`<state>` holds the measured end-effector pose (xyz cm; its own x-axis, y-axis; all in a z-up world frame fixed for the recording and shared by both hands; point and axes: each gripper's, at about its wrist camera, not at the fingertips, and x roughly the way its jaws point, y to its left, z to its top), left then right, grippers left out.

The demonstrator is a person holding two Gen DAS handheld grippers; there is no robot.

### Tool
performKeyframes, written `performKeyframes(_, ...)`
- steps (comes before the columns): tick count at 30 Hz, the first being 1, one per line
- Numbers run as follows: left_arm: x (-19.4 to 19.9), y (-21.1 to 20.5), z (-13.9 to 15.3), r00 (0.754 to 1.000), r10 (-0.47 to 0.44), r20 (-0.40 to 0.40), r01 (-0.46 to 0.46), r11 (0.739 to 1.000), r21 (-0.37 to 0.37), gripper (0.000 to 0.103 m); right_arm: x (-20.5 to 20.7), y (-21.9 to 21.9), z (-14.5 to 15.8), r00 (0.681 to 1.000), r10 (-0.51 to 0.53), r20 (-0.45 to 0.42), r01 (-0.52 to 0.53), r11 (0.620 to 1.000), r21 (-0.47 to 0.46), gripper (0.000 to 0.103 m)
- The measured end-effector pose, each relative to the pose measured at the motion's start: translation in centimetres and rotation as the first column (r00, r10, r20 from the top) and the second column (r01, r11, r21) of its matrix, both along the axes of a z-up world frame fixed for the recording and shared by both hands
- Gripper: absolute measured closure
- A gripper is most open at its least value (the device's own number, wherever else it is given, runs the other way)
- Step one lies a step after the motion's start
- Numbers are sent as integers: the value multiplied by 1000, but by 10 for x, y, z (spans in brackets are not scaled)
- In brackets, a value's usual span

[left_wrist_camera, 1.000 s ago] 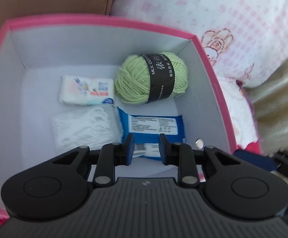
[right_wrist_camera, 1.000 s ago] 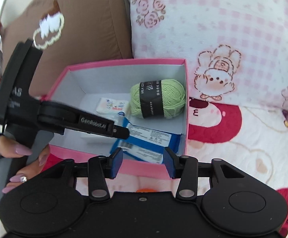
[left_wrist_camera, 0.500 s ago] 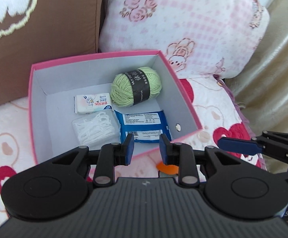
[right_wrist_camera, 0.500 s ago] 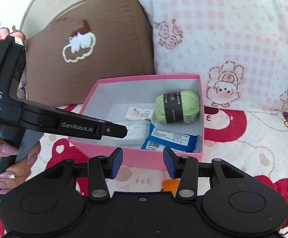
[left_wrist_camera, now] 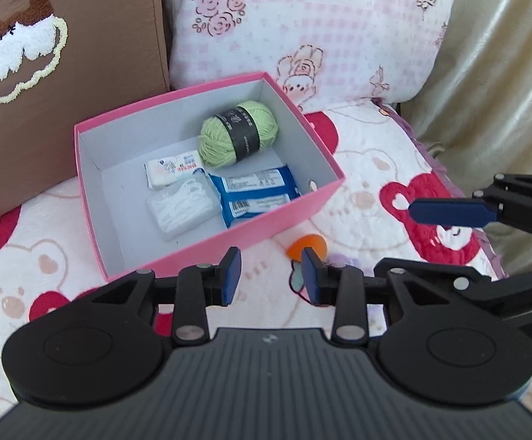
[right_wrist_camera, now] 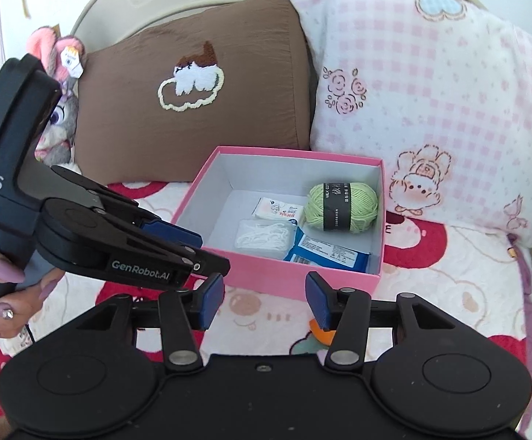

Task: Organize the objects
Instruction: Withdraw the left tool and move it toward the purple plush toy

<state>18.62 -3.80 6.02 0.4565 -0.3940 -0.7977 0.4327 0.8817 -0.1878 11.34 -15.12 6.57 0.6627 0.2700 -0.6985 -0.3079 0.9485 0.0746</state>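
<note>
A pink box sits on the bear-print bedspread. It holds a green yarn ball, a small tissue pack, a clear pack of white floss picks and a blue wipes pack. My left gripper hovers above and in front of the box, its jaws opening with nothing between them. My right gripper hangs before the box's front wall, its jaws also opening and empty. A small orange object lies on the bedspread beside the box's near corner, partly hidden behind a finger.
A brown pillow and a pink checked pillow stand behind the box. A plush toy leans at the far left. Beige fabric hangs on the right. A hand holds the left gripper.
Both grippers have drawn back and up from the box. The left one was low inside it over the blue pack. Both pairs of jaws stand a little wider.
</note>
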Motion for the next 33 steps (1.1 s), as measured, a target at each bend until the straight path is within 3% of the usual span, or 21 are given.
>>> performKeyframes(9, -31, -2, -2, 1000, 3, -1, -3, 998, 63, 59, -28, 3, 10, 1000, 23, 8, -22, 998, -52, 42)
performKeyframes(19, -60, 11, 4, 999, 17, -41, -17, 1000, 2, 49, -55, 4, 13, 999, 43, 1, -43, 997, -69, 37)
performKeyframes(23, -75, 20, 9, 999, 30, -36, -32, 999, -39, 40, -66, 4, 10, 998, 56, -7, -57, 996, -66, 35)
performKeyframes(33, -99, 25, 3, 997, 23, -73, -27, 998, -59, 37, -91, 1, -8, 998, 49, -30, -50, 997, -57, 26)
